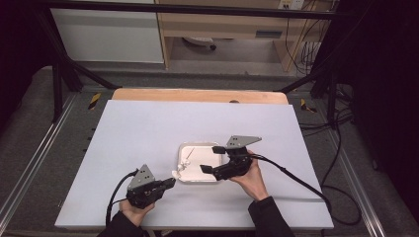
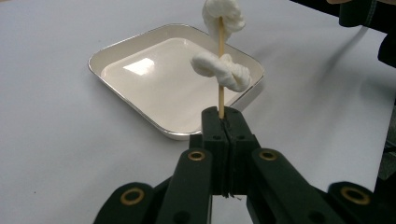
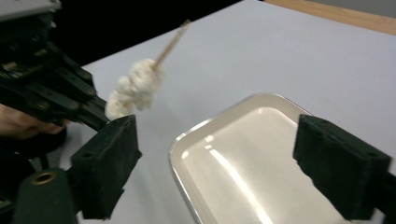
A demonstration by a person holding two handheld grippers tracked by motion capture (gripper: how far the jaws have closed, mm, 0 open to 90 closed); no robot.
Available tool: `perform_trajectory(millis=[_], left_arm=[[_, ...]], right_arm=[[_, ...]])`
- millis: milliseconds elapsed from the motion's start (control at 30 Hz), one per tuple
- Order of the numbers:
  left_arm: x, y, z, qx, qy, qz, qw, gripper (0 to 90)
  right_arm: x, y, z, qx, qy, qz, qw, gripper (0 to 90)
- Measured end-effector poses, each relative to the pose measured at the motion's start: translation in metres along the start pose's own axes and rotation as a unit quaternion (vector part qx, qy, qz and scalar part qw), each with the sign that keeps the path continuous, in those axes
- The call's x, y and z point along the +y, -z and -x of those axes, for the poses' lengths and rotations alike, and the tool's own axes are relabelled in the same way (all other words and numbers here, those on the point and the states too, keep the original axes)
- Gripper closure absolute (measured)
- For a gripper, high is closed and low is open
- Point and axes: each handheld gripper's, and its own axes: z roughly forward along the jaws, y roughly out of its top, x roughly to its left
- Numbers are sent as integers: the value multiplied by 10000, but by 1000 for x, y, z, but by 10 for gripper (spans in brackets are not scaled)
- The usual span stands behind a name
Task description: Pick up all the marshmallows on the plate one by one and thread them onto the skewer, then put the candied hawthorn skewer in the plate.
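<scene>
thin wooden skewer [image 2: 221, 88], lumpy white pieces [image 2: 220, 70], glossy tray [image 2: 140, 88]

A person's two forearms, in dark sleeves, enter from the near edge of the table, each hand wrapped around a black two-jaw gripper. The left gripper [image 1: 170, 182], held low at the near left, points right and slightly away, its jaws pressed tight together on the thin stick they clamp, a grey three-cornered plate on top and a cable looping back toward the wrist. The right gripper [image 1: 212, 159], farther out and right of centre, points left, its jaws spread wide with nothing between them, its cable trailing off right
</scene>
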Motion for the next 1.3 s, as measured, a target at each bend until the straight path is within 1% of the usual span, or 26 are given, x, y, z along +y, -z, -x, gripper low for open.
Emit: perform_trajectory(millis=[167, 267, 300, 367, 433, 500, 667, 767, 867, 1033, 1100, 1200, 1300], left_arm=[[1, 0, -1, -13, 17, -30, 10000, 886], [3, 1, -3, -38, 52, -67, 10000, 885], [3, 2, -3, -47, 65, -77, 9999, 885], [4, 2, -3, -69, 92, -93, 9999, 885], [5, 3, -4, -84, 107, -98, 9999, 885], [7, 3, -5, -87, 121, -114, 9998, 885], [11, 2, -7, -71, 124, -205, 9997, 885], [13, 2, -9, -66, 116, -277, 9995, 884], [15, 3, -12, -61, 155, -305, 9994, 884], [19, 2, -14, -62, 182, -368, 9991, 884], [21, 1, -15, -59, 202, -413, 9989, 884], [26, -1, -17, -63, 241, -468, 9986, 884], [32, -3, -17, -54, 238, -549, 9982, 884]], right_arm=[[-10, 11, 11, -187, -91, -205, 9996, 58], [-18, 17, 18, -262, -182, -284, 9991, 26], [-22, 19, 19, -319, -206, -300, 9988, 14], [-29, 24, 22, -444, -212, -352, 9982, 8], [-36, 29, 25, -501, -302, -421, 9974, 7], [-43, 34, 28, -578, -284, -475, 9968, 7], [-58, 48, 35, -827, -382, -514, 9945, 6], [-66, 55, 38, -946, -360, -517, 9935, 5], [-73, 62, 41, -1060, -322, -569, 9922, 5], [-83, 73, 43, -1142, -357, -464, 9917, 4], [-85, 77, 44, -1190, -354, -493, 9910, 4], [-89, 81, 45, -1230, -411, -518, 9902, 5], [-93, 83, 46, -1298, -374, -566, 9892, 4]])
